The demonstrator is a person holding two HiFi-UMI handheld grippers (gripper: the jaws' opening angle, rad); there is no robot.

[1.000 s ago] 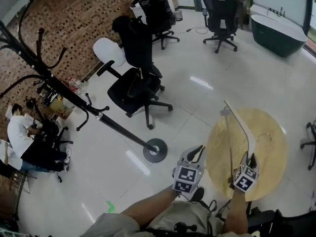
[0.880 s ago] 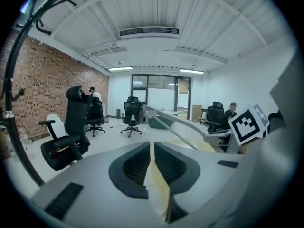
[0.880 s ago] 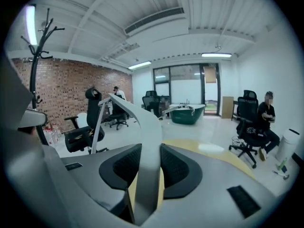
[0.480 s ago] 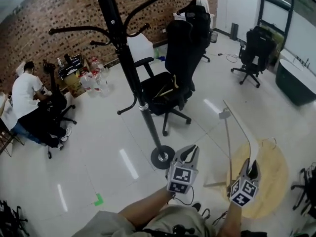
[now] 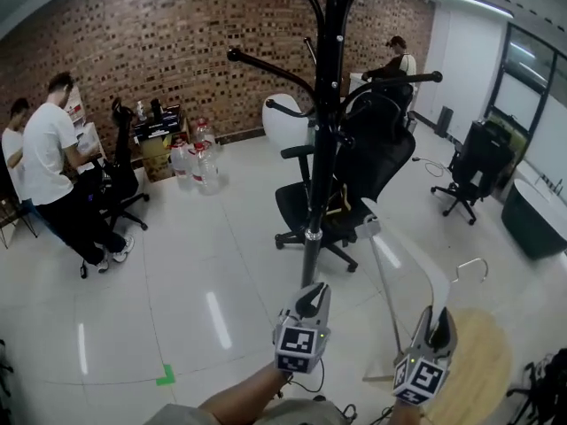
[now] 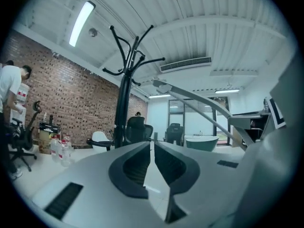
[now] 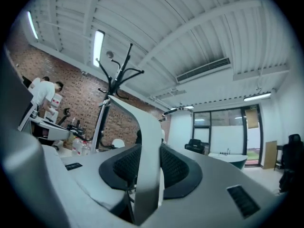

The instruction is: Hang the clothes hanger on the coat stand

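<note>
The black coat stand (image 5: 324, 140) rises in the middle of the head view, its curved arms spreading above my grippers. My right gripper (image 5: 436, 324) at the lower right is shut on one end of the white clothes hanger (image 5: 415, 253); the hanger arches up and left, and its metal hook (image 5: 472, 267) sticks out to the right. In the right gripper view the hanger (image 7: 147, 141) is pinched between the pads, with the coat stand (image 7: 108, 96) beyond it. My left gripper (image 5: 310, 301) sits just in front of the stand's pole, shut and holding nothing. The left gripper view shows the coat stand (image 6: 124, 96) ahead and the hanger (image 6: 197, 100) to the right.
A black office chair (image 5: 372, 162) and a white chair (image 5: 283, 118) stand right behind the coat stand. People (image 5: 55, 162) work at desks on the left, near water bottles (image 5: 197, 162). A round wooden table (image 5: 483, 361) is at the lower right, and a dark bathtub (image 5: 534, 218) far right.
Both grippers have risen and moved toward the coat stand, which now stands upright straight ahead. The hanger has stayed in the right gripper. The wooden table has dropped to the corner.
</note>
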